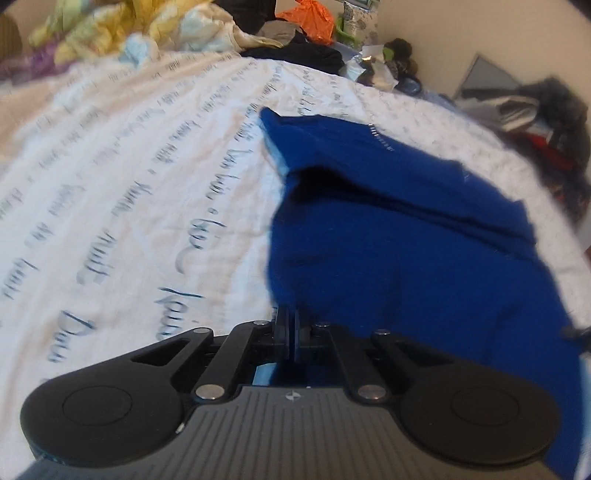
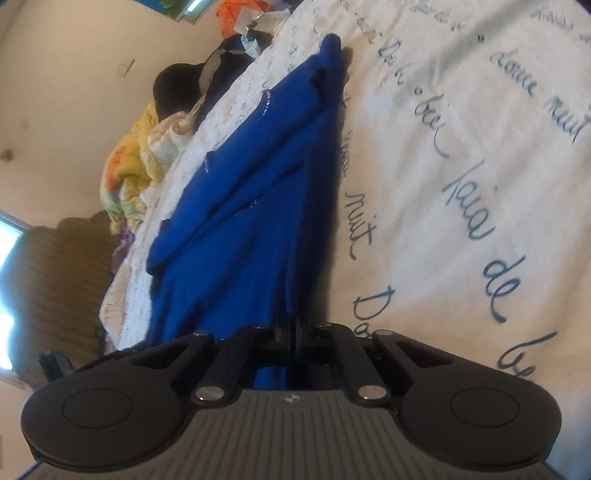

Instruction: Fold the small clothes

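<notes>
left hand-held gripper [image 1: 289,325]: jaws pressed together on an edge of the blue garment [image 1: 406,236]. right hand-held gripper [image 2: 295,328]: jaws likewise pinched on the same blue garment [image 2: 258,192], cloth running between the fingers. garment: royal blue, small line of pale stitching near its far edge, lifted at the near side and draped back onto the bed sheet [image 1: 129,192], far corner resting on it. sheet: white, printed in dark blue cursive script; readable words include "nuit", "de", "douce nuit" [image 2: 517,85]. beyond: yellow patterned bedding [image 1: 110,33], orange bag [image 1: 314,18], dark clothes pile [image 1: 303,51]; contents of the bag cannot be told.
</notes>
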